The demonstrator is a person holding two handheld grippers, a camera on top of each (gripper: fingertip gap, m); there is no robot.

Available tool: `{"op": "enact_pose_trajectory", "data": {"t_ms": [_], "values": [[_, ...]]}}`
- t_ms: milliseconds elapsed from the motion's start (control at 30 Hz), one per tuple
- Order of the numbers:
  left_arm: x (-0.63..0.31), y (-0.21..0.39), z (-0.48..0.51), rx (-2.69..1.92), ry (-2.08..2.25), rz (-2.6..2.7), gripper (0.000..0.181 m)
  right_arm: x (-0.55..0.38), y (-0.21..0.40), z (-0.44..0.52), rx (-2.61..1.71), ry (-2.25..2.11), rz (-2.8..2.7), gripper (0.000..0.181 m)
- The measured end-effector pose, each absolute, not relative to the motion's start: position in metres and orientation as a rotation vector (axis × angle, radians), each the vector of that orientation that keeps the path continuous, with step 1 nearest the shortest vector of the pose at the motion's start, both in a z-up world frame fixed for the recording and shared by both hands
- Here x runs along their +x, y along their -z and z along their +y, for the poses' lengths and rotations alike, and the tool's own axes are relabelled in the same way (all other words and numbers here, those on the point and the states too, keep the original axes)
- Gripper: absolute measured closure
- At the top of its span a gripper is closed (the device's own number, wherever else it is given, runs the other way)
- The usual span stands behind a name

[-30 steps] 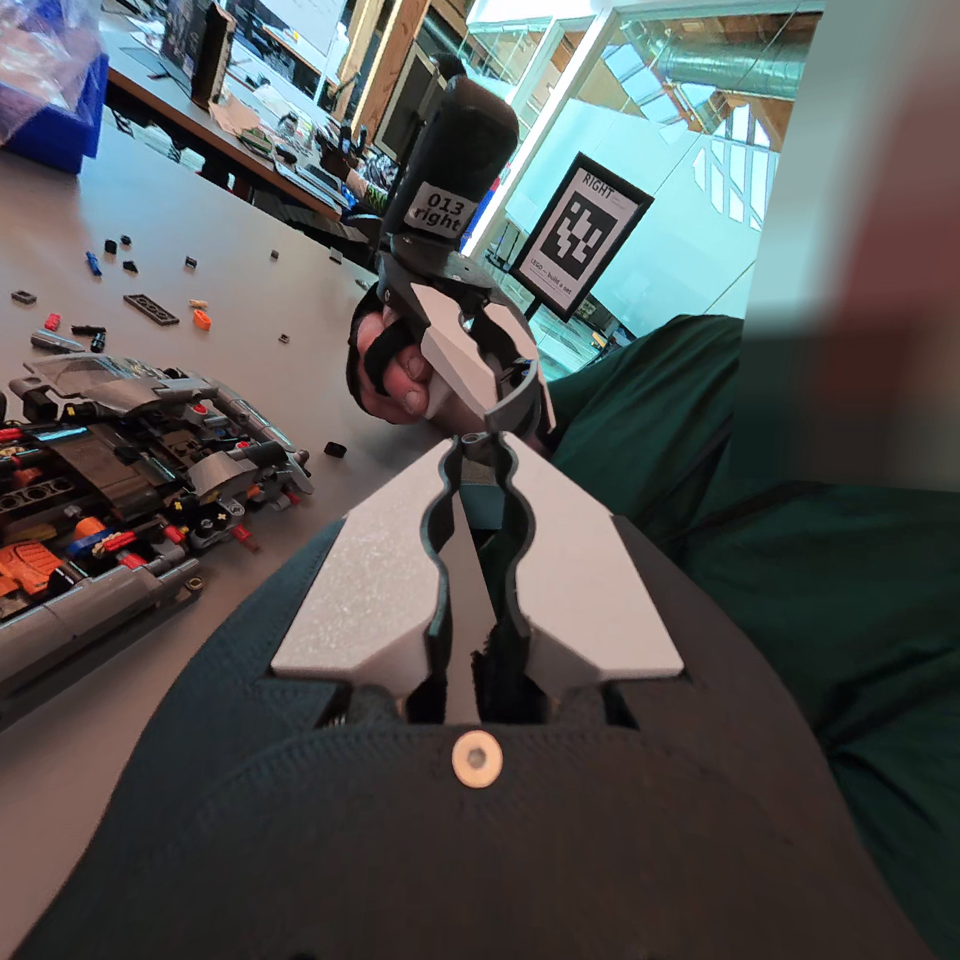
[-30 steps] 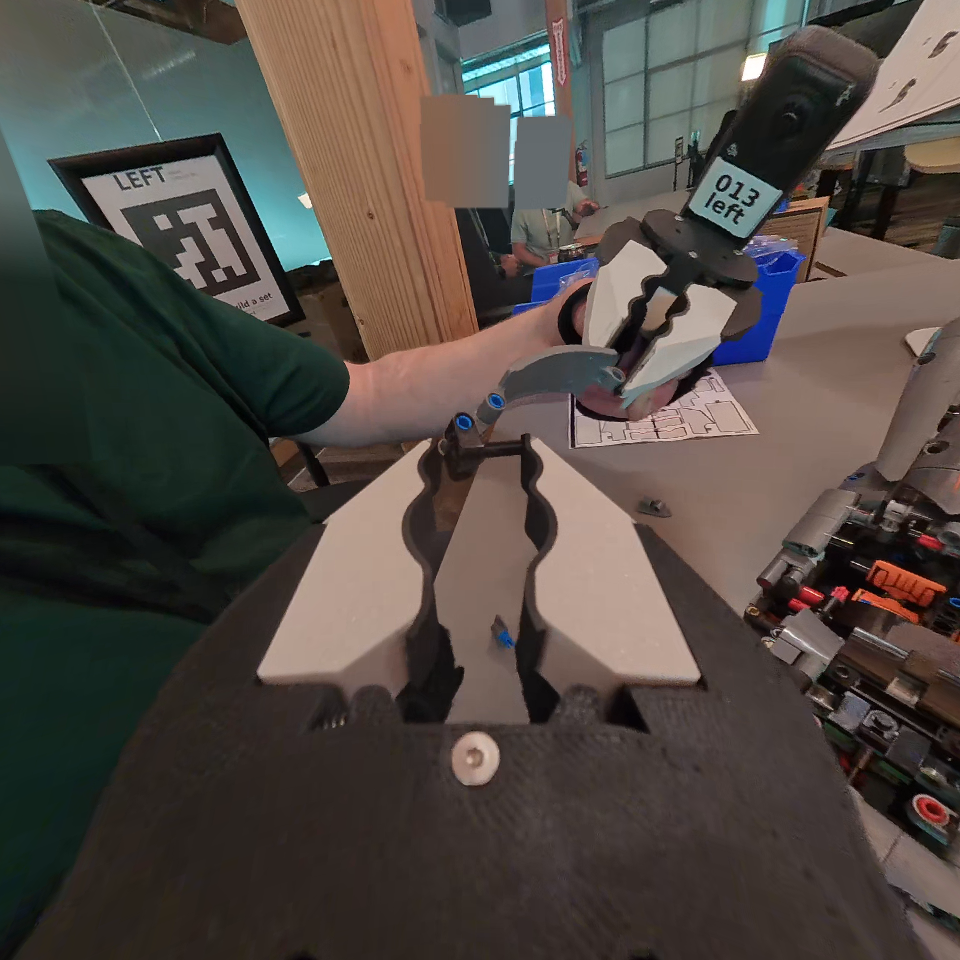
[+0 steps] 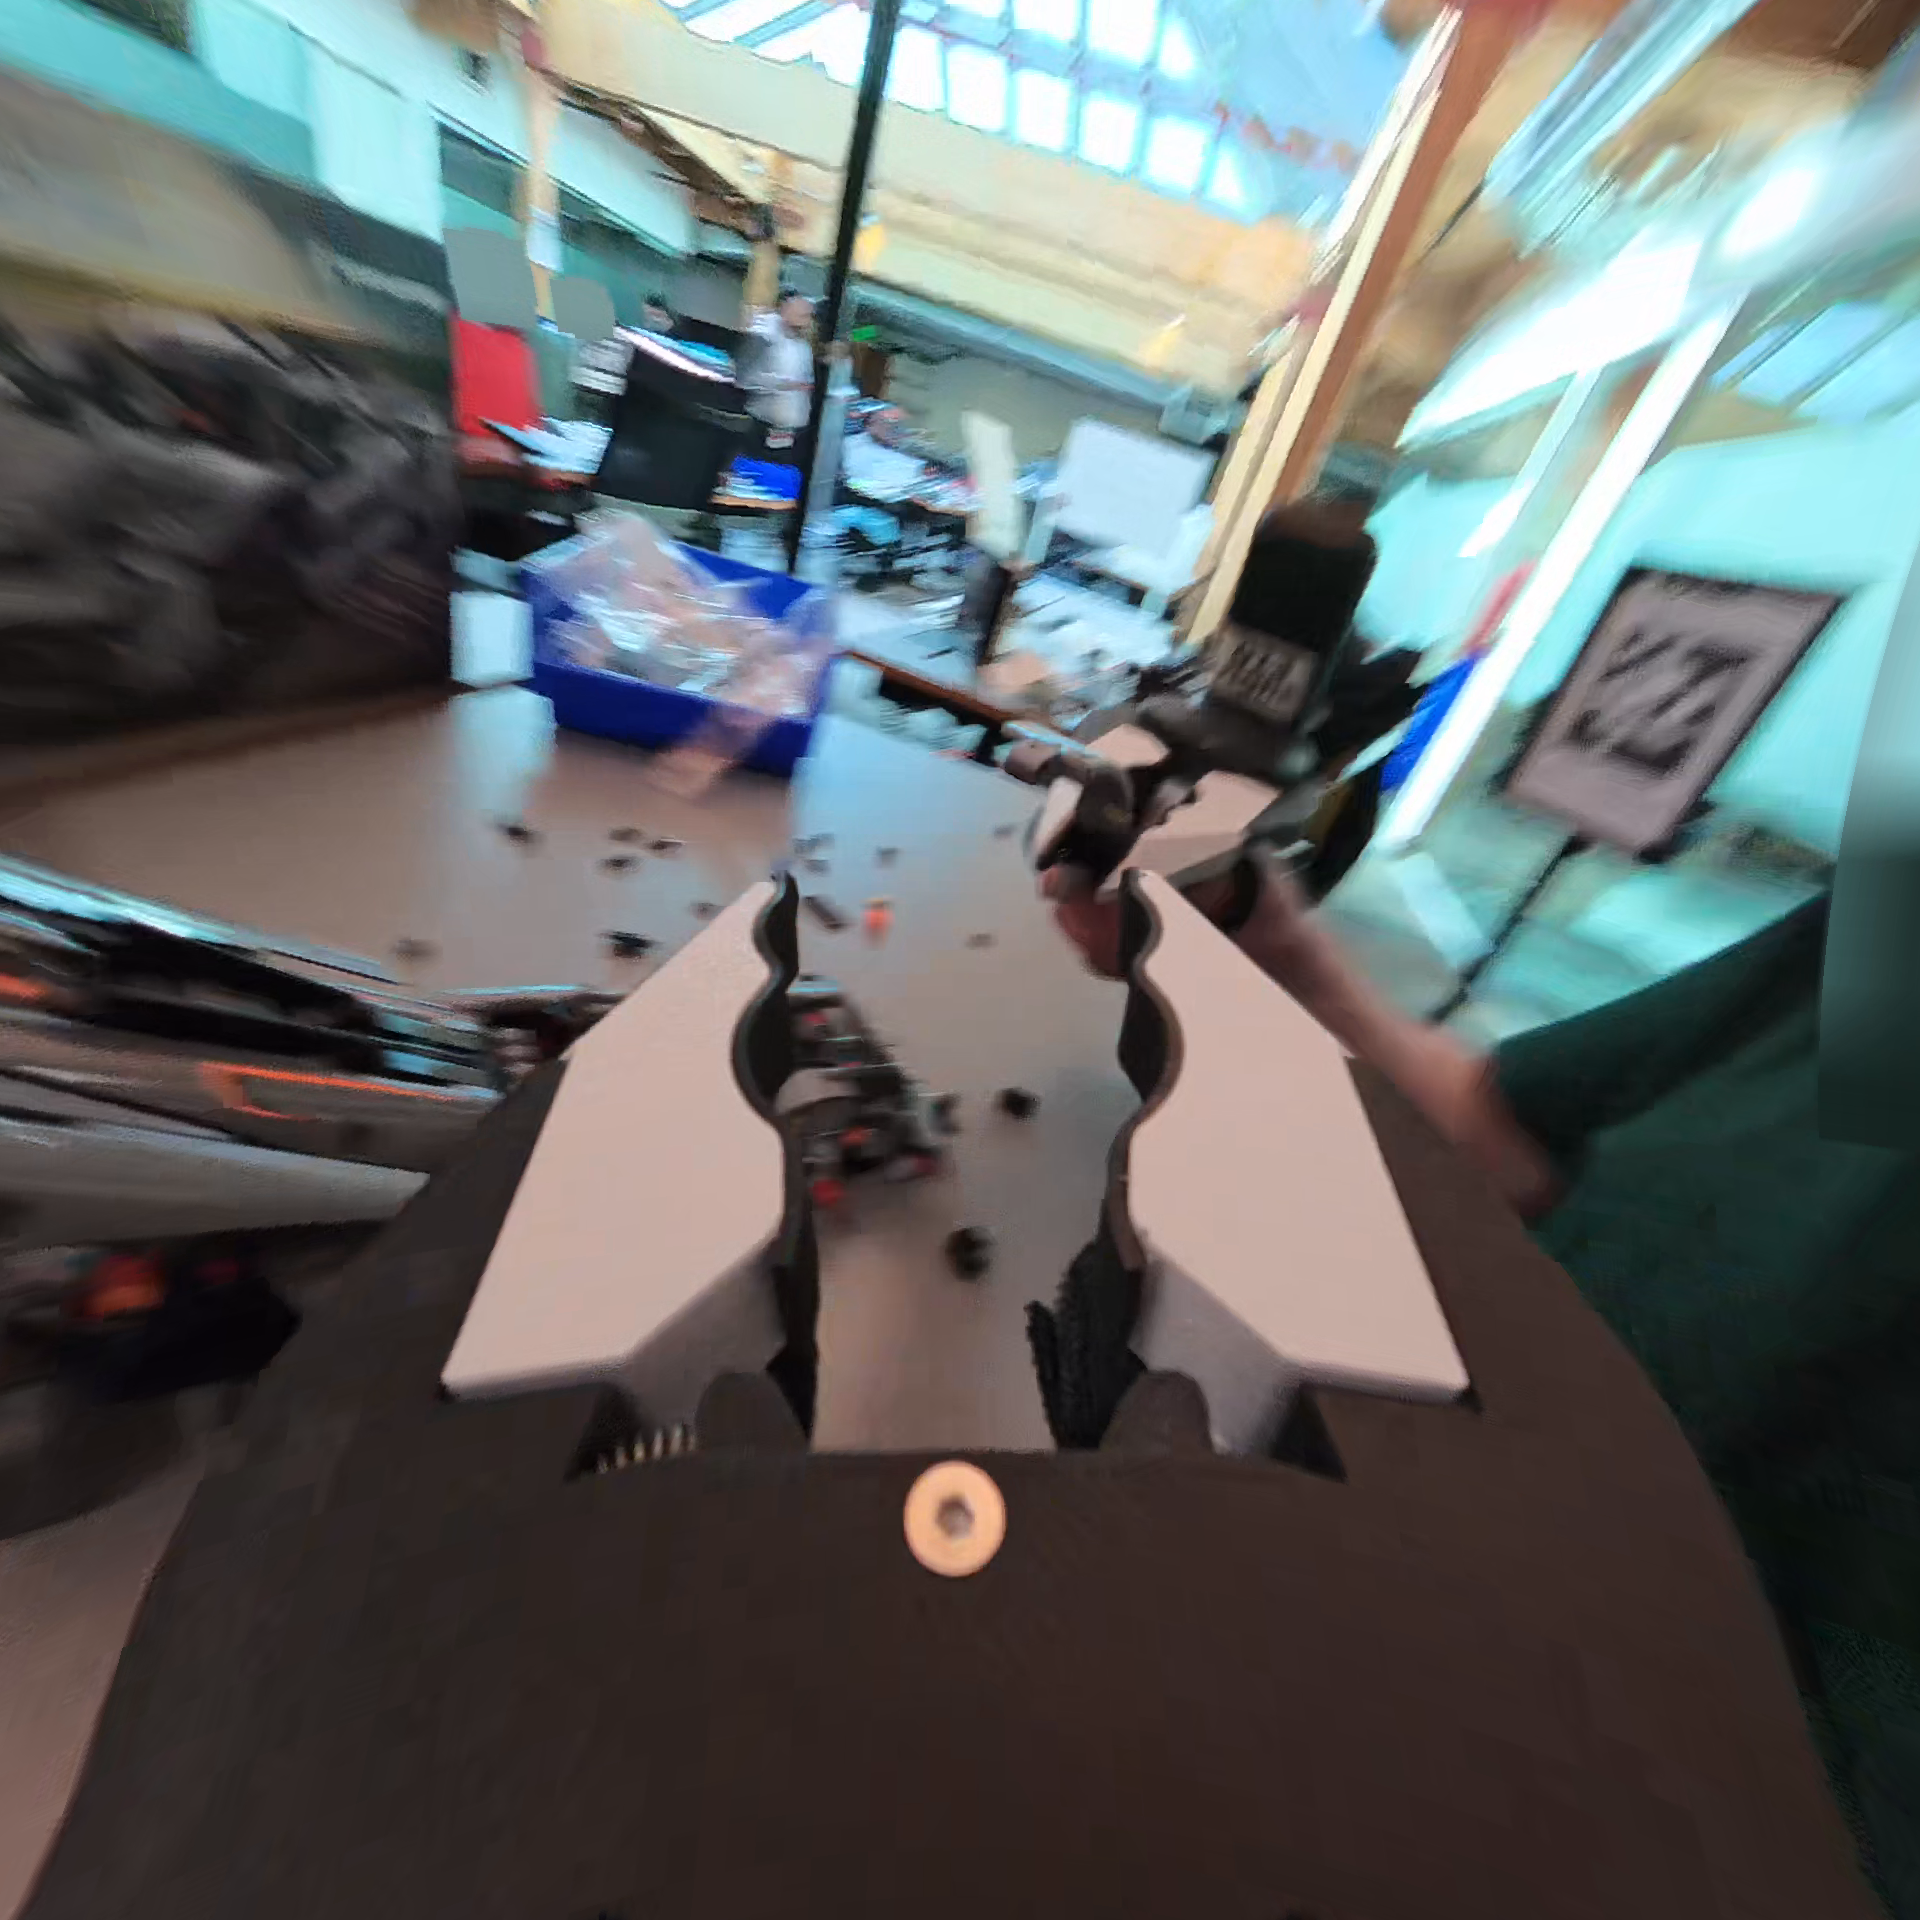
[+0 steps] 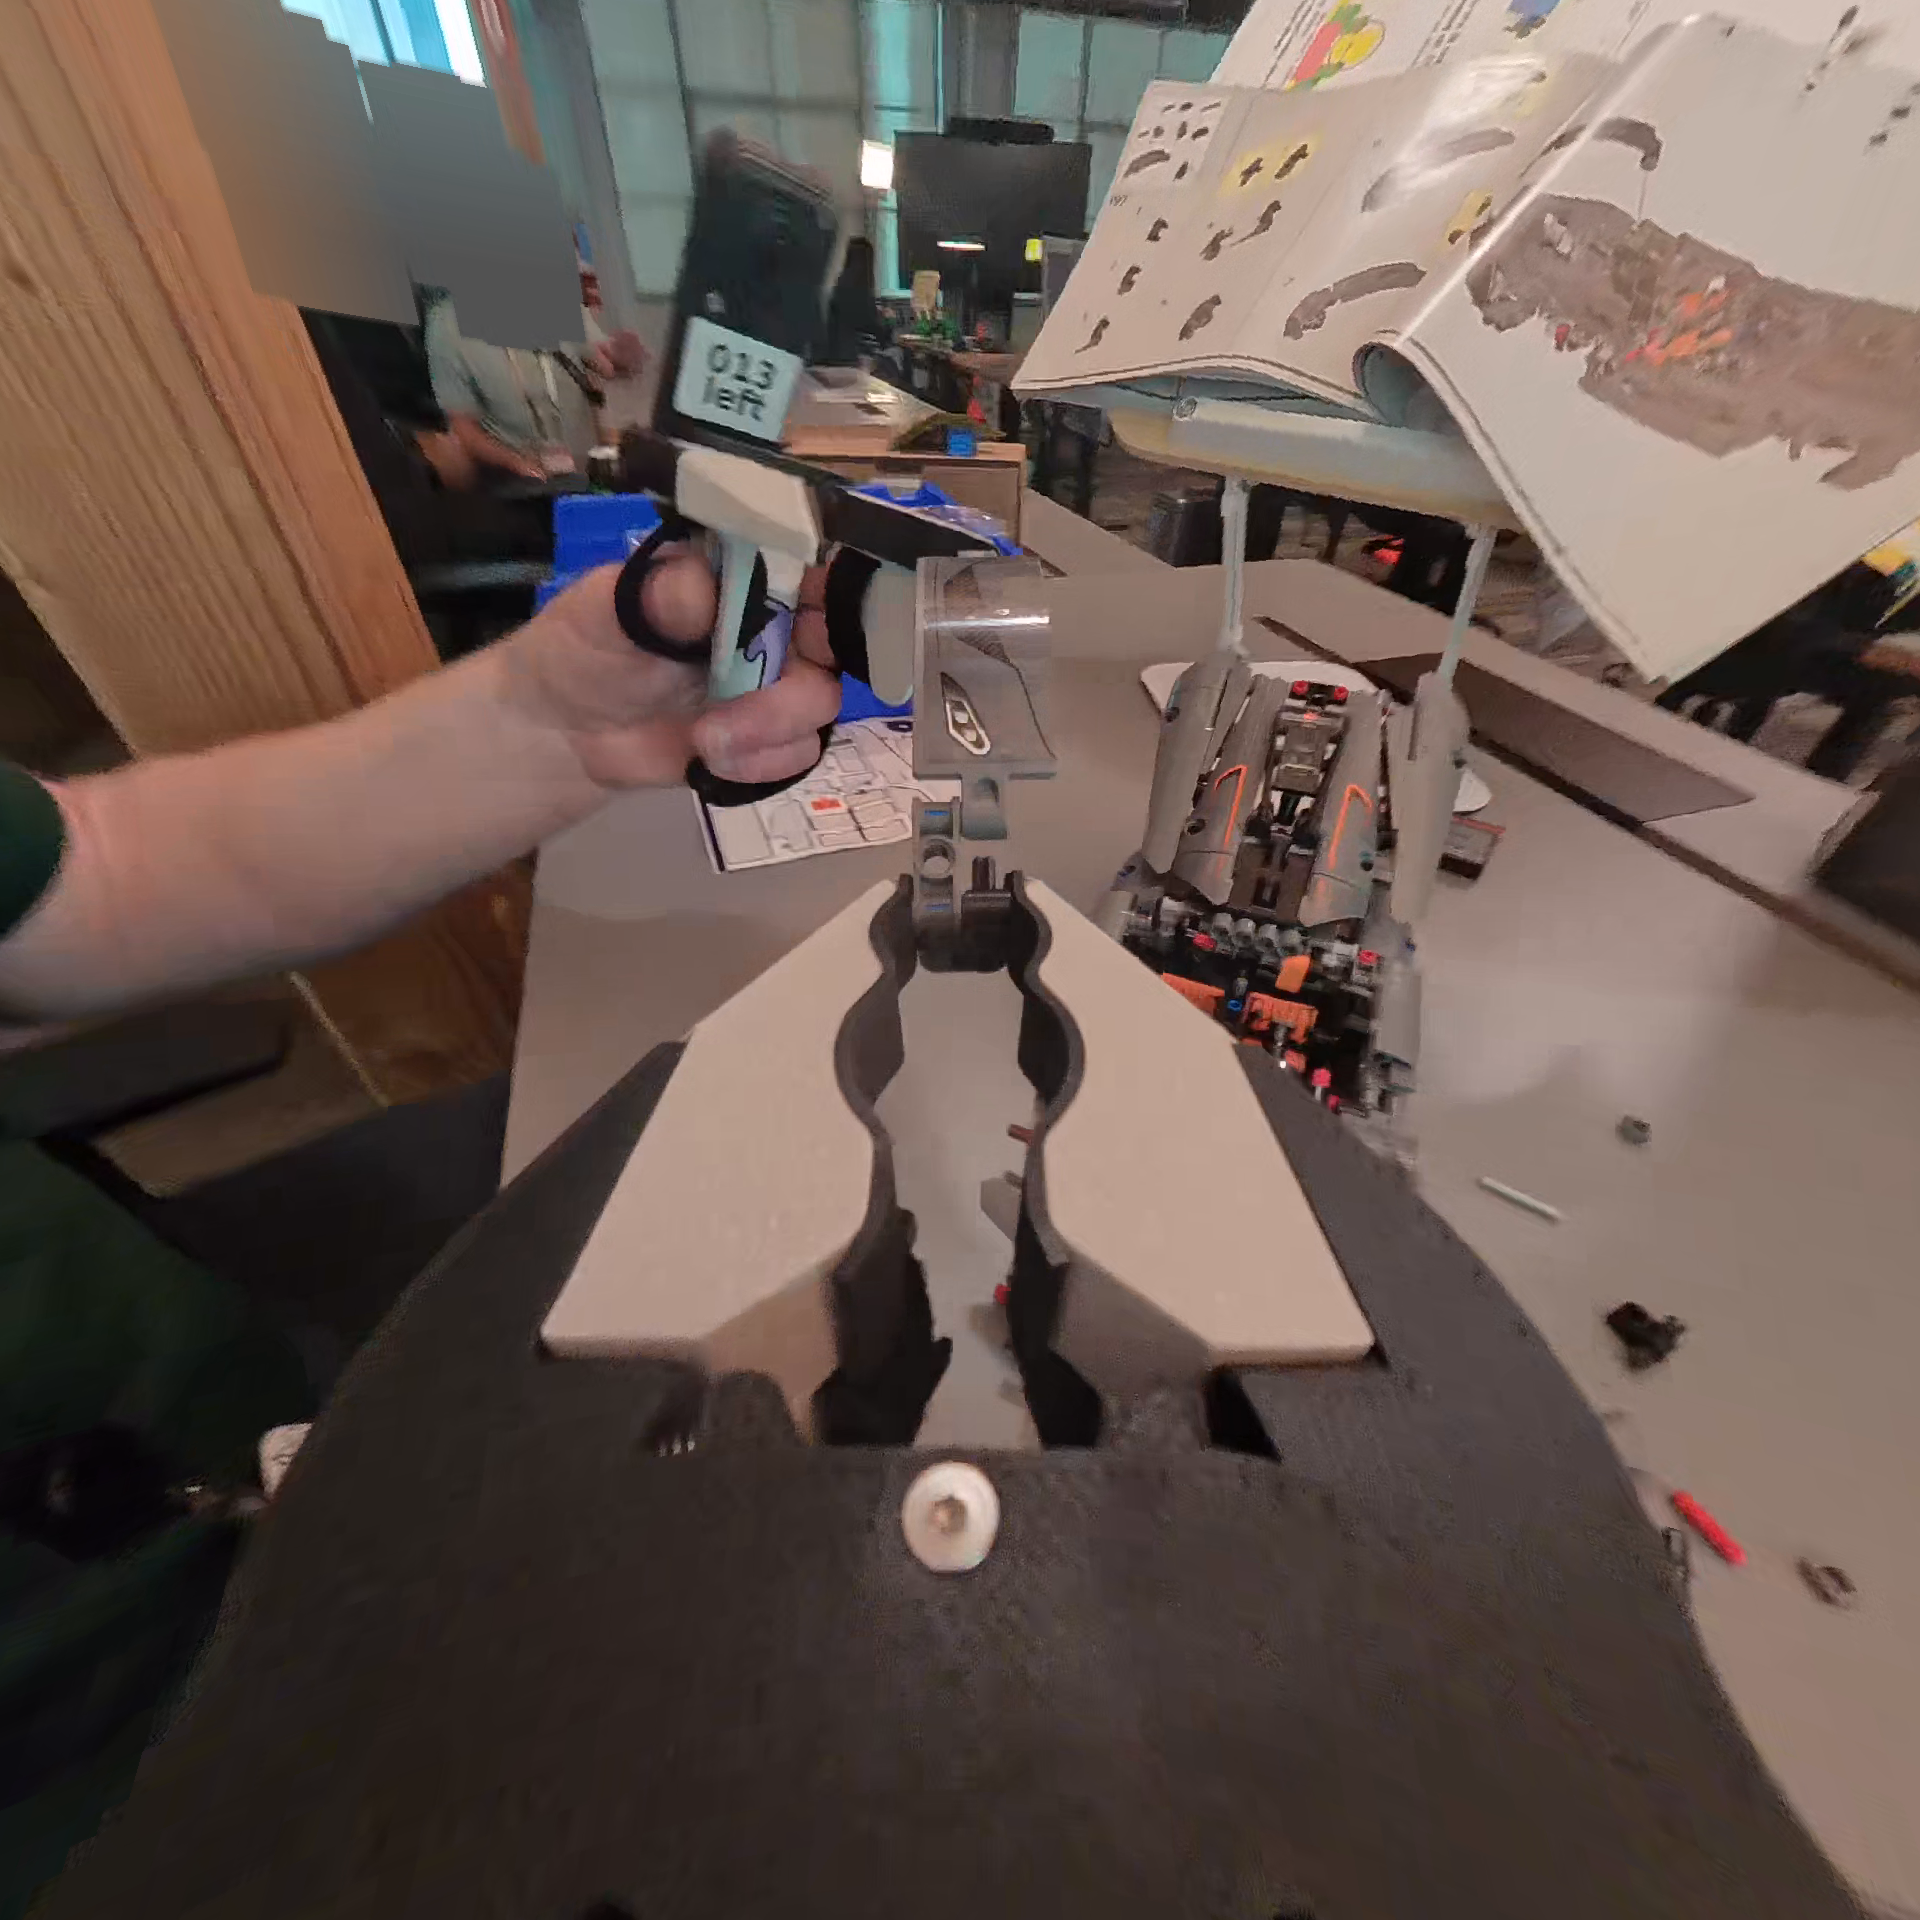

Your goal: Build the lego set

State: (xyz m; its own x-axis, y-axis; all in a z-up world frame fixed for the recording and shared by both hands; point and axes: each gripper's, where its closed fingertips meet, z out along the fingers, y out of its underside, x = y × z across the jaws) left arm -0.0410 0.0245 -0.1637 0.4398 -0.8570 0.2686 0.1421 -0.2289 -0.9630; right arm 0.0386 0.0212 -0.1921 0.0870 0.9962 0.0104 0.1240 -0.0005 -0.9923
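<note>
**Lego build, mid-assembly: desk contents and claw states**

Grey flat-topped desk [image 4: 1558,1039]: carries every item below.

Open white paper instruction booklet [image 4: 1558,239]: propped on a pale stand at the far right of the desk, above the car.

Partly built grey Lego car with orange accents and exposed black, red and orange inner parts [image 4: 1283,862]: stands on the desk to the right of the right claw; in the left wrist view it shows only as a blurred mass at left.

Blue plastic bin holding clear bags [image 3: 675,665]: at the desk's far edge.

Left claw [image 3: 956,904]: released, fingers well apart, nothing between them; view heavily blurred.

Right claw [image 4: 961,904]: clenched on a small sub-assembly, namely a dark Lego connector topped by a curved grey panel with printed markings [image 4: 982,675], held upright above the desk, left of the car.

Loose small black and red Lego pieces [image 4: 1642,1335]: scattered on the desk.
</note>
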Motion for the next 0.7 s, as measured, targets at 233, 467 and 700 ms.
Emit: {"op": "enact_pose_trajectory", "data": {"t_ms": [233, 467, 700], "values": [[0.000, 0.165, 0.013, -1.351, -0.009, 1.131, 0.130, 0.032, 0.203, 0.007, -1.444, -1.270, -1.408, 0.166], [0.018, 0.174, 0.013, -1.236, -0.319, 1.295, 0.172, 0.027, 0.202, -0.008, -1.438, -1.312, -1.523, 0.166], [0.010, 0.169, 0.023, -1.268, -0.369, 1.226, 0.181, 0.036, 0.184, 0.020, -1.306, -0.953, -1.364, 0.153]]}}
